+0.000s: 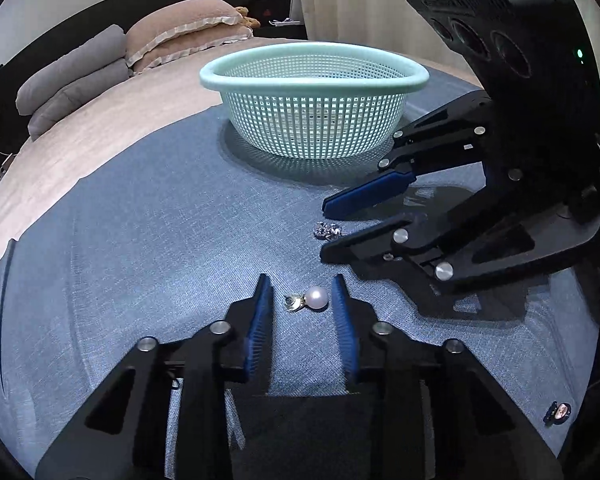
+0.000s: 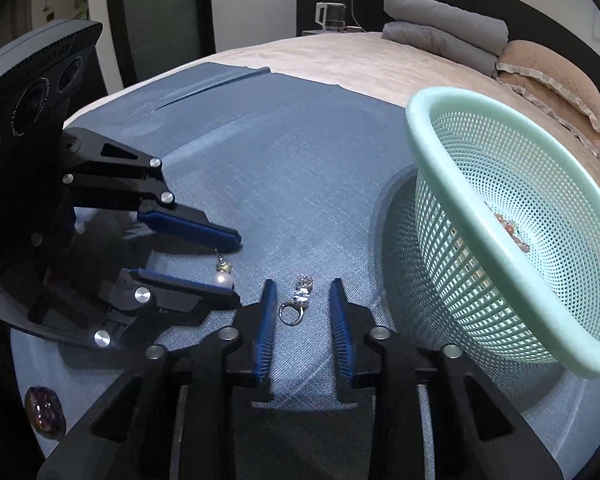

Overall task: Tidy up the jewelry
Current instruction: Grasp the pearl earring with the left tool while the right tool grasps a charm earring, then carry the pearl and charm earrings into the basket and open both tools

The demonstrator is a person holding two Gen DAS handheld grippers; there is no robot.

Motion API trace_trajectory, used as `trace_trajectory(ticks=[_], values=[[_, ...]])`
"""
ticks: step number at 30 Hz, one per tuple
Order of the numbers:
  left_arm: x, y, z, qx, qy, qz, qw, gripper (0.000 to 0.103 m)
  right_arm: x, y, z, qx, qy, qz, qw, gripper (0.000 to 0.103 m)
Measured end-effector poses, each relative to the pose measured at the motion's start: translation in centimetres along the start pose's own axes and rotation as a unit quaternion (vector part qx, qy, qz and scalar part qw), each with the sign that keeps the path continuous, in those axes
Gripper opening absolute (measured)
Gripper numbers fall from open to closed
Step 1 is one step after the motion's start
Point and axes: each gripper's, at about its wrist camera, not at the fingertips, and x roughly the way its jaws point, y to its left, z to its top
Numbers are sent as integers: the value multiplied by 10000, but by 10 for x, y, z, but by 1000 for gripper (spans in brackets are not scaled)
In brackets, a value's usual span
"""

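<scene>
A pearl earring (image 1: 315,298) lies on the blue cloth between the open fingers of my left gripper (image 1: 302,286); it also shows in the right wrist view (image 2: 224,276). A silver crystal clasp charm (image 2: 298,302) lies between the open fingers of my right gripper (image 2: 302,290); it shows in the left wrist view (image 1: 327,231) between that gripper's tips (image 1: 323,228). The mint mesh basket (image 1: 312,70) stands beyond both, with a pinkish bead piece (image 2: 514,232) inside. Neither gripper holds anything.
Another dark jewel piece (image 1: 558,412) lies on the cloth at my near right; it shows in the right wrist view (image 2: 44,410). The blue cloth (image 1: 140,240) covers a beige bed with grey and pink pillows (image 1: 180,28) at the head.
</scene>
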Motion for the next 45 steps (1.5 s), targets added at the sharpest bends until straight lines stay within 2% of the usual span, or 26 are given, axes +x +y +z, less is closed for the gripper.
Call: trace_trajectory(ticks=[1,4,9,14,18,23,27,35,41,45], values=[[0,-2,0,29,11,27,10000,23,0,-1,-1,78,20,10,10000,12],[-2,-4,-1,30,24,-7,10000,21,0,-3,-2,176,29,13,9998,7],[-17,-6,-8,-114,48,-111,9999,21,-17,-2,-16,295,4,-14,9996,7],[-36,4,-18,-592,90,-143,9981,21,-50,-4,-29,425,-141,-195,9988,7],[-61,10,-20,-751,-23,-44,9972,21,-86,-6,-34,483,-369,-434,9972,7],[-97,9,-5,-566,-160,237,9980,21,-142,-6,-33,477,-1013,-759,9908,7],[-122,10,20,-358,-342,405,9980,21,-178,-9,-26,393,-1338,-1030,9849,7],[-163,22,101,-180,-938,550,9939,21,-240,-22,15,220,-2146,-1577,9636,7],[-171,14,159,138,-1353,441,9897,21,-254,-36,43,-56,-2579,-1789,9494,7],[-145,10,184,271,-1432,305,9888,21,-237,-52,59,-150,-2522,-1714,9523,7]])
